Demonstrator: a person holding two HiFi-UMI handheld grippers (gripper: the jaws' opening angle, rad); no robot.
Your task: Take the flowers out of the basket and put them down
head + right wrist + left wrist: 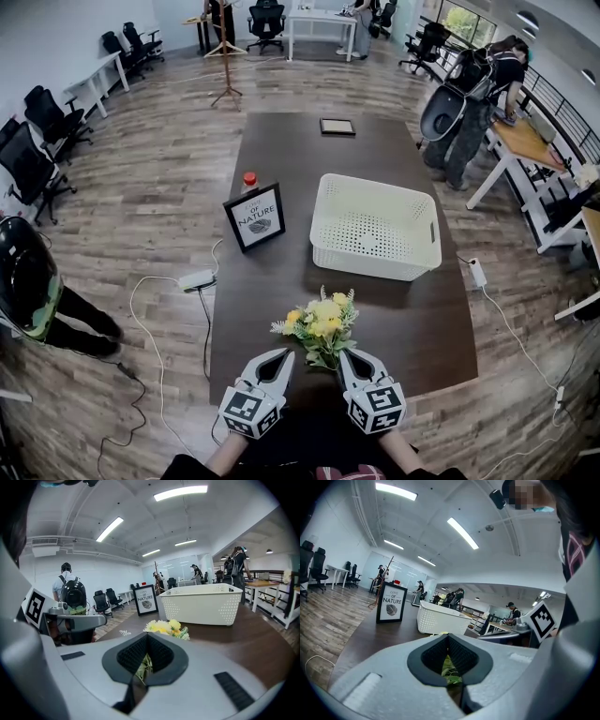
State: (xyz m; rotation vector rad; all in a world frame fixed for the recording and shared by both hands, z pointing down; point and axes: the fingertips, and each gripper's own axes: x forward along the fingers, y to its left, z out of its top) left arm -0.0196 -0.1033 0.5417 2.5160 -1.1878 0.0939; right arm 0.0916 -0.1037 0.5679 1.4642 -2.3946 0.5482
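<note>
Flowers (322, 328): lying on the bench (281, 150) near its front edge, outside the basket (370, 265). Left tool (284, 356) and right tool (343, 358): flanking the stems, jaws pressing together, greenery showing behind the tips.

Lighting: bright, even, indoor.
Sources: long ceiling strip lights (462, 533), blown out white at their cores in both gripper views. Daylight comes from the windows (459, 21) at the far right of the head view.
Shadows: soft. A dark band lies along the near side of the basket (375, 225), a fainter one beneath the flowers (322, 328).
Glare: a pale sheen on the far end of the table (281, 159).
Distortion: strong fisheye. Floorboards and walls bow outward, and black corners ring both gripper views.
Focus: the left gripper (447, 637) and right gripper (146, 635) sit close to the lens with soft bodies. The room beyond is fairly sharp.
</note>
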